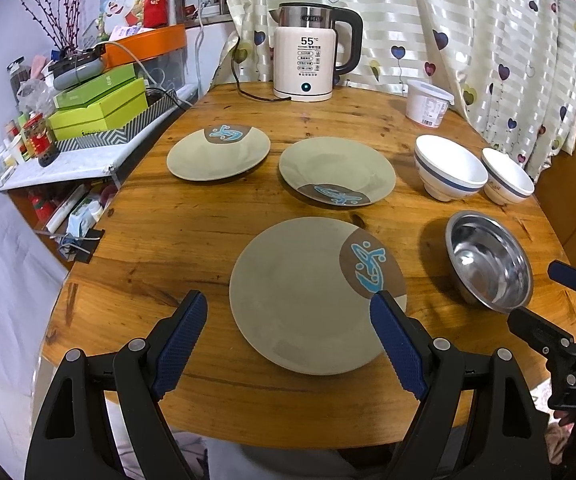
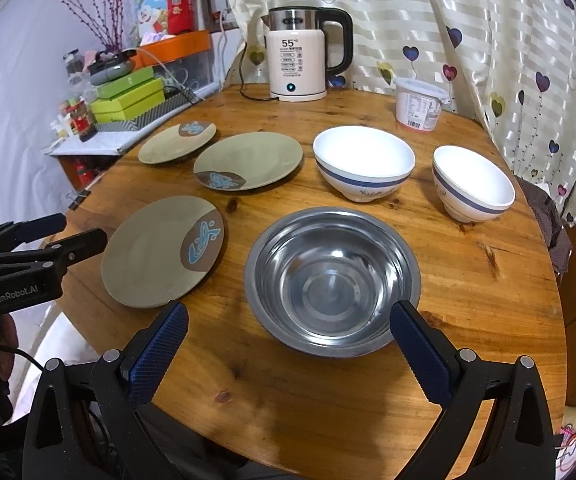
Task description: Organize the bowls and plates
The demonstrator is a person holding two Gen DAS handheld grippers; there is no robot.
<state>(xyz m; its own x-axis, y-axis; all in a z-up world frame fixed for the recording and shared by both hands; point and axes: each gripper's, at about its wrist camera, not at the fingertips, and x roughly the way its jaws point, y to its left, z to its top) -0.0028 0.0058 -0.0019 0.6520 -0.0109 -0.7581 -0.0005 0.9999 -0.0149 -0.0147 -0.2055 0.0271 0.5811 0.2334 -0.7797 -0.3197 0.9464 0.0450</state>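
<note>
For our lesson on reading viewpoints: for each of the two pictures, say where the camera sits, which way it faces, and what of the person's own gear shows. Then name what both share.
Left wrist view: sits on the left tongs, facing across the table at the nearest plate; the right tongs show at its right edge.
Right wrist view: sits on the right tongs, facing the steel bowl; the left tongs show at its left edge.
Shared: three plates, two white bowls, the kettle and the tub.
</note>
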